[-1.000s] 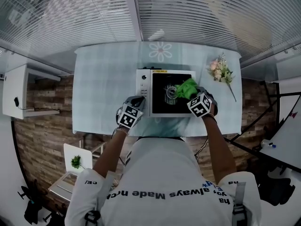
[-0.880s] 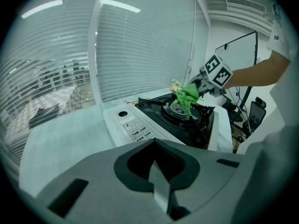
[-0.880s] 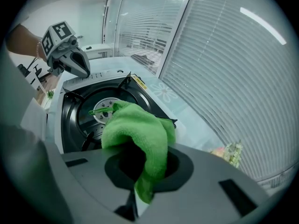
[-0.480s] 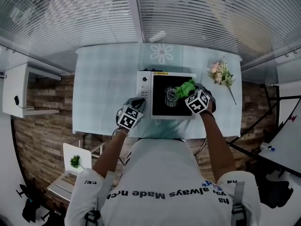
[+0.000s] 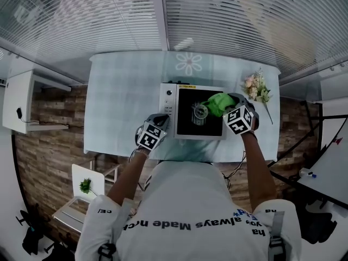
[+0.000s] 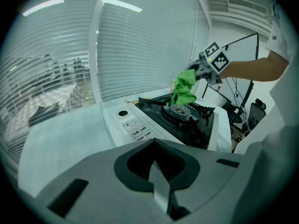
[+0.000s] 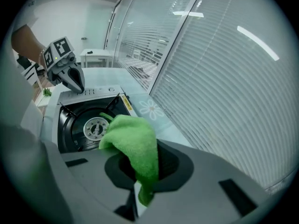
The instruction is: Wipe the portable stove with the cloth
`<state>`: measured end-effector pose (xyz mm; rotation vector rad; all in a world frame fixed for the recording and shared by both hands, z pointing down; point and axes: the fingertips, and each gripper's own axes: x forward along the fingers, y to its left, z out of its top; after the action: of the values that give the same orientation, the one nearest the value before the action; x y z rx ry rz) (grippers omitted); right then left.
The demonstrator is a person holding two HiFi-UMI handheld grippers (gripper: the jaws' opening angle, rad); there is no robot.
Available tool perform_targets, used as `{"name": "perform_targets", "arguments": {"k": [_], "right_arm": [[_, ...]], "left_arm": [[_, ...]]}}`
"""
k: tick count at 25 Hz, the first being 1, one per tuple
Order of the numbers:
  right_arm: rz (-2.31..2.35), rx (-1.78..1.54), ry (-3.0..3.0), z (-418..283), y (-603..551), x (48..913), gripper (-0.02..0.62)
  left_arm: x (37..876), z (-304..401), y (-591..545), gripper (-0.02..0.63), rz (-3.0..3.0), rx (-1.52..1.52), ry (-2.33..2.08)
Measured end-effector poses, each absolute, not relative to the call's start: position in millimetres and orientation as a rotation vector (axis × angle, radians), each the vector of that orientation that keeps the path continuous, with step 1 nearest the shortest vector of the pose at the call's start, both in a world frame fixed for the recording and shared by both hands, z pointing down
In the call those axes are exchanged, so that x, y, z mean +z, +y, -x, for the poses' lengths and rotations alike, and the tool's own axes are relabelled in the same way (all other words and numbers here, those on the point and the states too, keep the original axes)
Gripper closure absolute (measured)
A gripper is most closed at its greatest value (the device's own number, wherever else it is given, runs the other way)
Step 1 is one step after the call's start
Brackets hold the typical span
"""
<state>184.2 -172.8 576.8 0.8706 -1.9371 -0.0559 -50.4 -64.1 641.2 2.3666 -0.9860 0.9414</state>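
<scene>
Pink bouquet [image 5: 256, 87] on pale table [image 5: 122, 99], right end; green sprig [image 5: 86, 186] off table.

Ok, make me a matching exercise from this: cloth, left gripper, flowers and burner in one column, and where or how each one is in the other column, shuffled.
Things
1. green cloth
2. left gripper
3. flowers
4. burner

Places or states
A. lying on the table, to the right of the portable stove
B. jaws shut on nothing, by the stove's left corner nearest the person
C. round, in the middle of the stove's black top
D. pinched in the right gripper, hanging over the stove

Pairs: 1-D, 2-B, 3-A, 4-C
</scene>
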Motion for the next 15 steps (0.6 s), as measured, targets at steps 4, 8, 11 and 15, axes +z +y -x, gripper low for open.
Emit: {"name": "perform_targets", "arguments": {"k": [4, 8, 11, 15], "right_arm": [[-0.844, -0.135, -1.914, -171.6, -191.3, 567.7, 0.569], [-0.820, -0.202, -1.852, -156.4, -208.3, 580.1, 0.569], [-0.797, -0.200, -1.801, -149.7, -220.7, 600.8, 0.569], [-0.753, -0.155, -1.750, -145.5, -231.3, 629.2, 0.569]], "left_arm": [[640.8, 50.5, -64.4, 0.595, -2.363, 0.948, -0.978], [640.0, 49.6, -64.5, 0.595, -2.358, 0.945, -0.966], [641.4, 50.3, -64.6, 0.595, -2.350, 0.939, -0.973], [640.6, 50.3, -65.4, 0.595, -2.348, 0.930, -0.970]]}}
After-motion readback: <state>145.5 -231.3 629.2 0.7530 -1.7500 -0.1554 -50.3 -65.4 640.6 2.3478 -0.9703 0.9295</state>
